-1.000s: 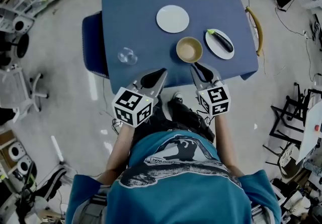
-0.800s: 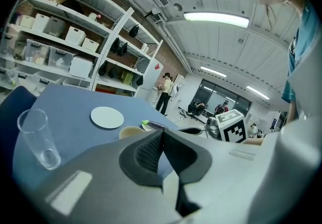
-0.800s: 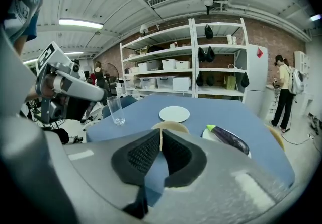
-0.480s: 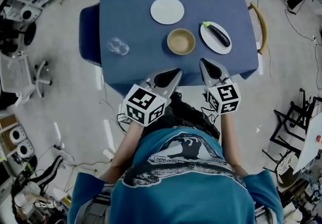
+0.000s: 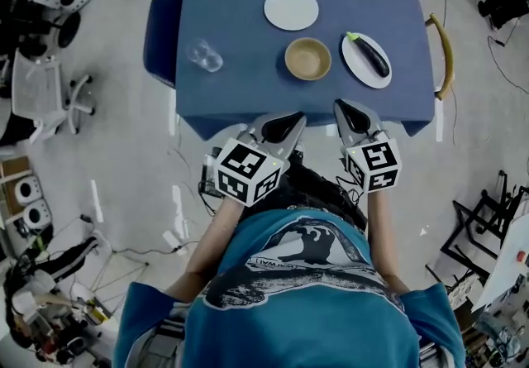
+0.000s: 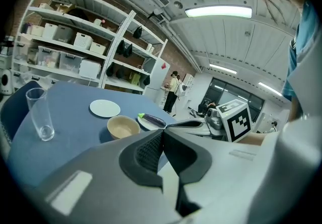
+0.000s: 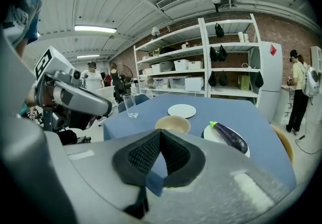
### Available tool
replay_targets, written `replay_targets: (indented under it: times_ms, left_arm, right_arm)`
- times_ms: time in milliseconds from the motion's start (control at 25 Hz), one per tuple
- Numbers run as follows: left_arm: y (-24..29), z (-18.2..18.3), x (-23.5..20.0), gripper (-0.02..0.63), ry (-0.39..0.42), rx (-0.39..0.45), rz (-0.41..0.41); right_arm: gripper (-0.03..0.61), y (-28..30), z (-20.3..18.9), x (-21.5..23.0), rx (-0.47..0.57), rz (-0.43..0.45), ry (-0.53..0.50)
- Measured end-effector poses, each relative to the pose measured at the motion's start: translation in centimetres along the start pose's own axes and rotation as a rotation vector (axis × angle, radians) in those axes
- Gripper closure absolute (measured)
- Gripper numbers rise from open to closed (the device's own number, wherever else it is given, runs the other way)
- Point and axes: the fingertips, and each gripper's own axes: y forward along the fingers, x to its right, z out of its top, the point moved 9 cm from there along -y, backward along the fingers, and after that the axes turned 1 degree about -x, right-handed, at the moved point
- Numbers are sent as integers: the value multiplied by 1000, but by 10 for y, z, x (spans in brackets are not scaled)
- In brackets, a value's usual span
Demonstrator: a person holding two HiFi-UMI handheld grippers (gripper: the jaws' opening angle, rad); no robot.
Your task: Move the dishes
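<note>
I hold both tools low at the near edge of the blue-clothed table (image 5: 240, 19), pointing across it. The left gripper (image 5: 285, 121) has its jaws pressed together with nothing between them, and the right gripper (image 5: 351, 114) is the same: pads meeting, empty. Held like this, neither tool can take a rim, so I judge this a resting posture, clear of the dishes.

The dishes are spread out and none touch. The empty round white plate (image 5: 291, 8) lies towards the far edge, about midway along it. The tan shallow bowl (image 5: 307, 59) sits nearer me, close to the table's middle, almost straight ahead of the gap between my tools. The white plate (image 5: 357, 69) carrying the dark purple aubergine (image 5: 374, 56) lies just right of the bowl, towards the right edge, ahead of my right tool. The clear drinking glass (image 5: 203, 54) stands upright by itself near the left edge, well apart from the rest.

That spacing leaves each rim open to a jaw from my side. With both tools empty and the dishes at rest, this fits either the pause ahead of a lift or the one just after a set-down.
</note>
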Motion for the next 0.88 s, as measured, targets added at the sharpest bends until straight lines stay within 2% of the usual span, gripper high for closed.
replay_targets:
  times_ms: [200, 880]
  left_arm:
    - [-6, -3, 6, 600, 12, 9, 19]
    - [-11, 3, 5, 600, 39, 30, 33]
  right_arm:
    - [577, 0, 0, -6, 4, 31, -18]
    - [577, 4, 8, -6, 47, 70, 37]
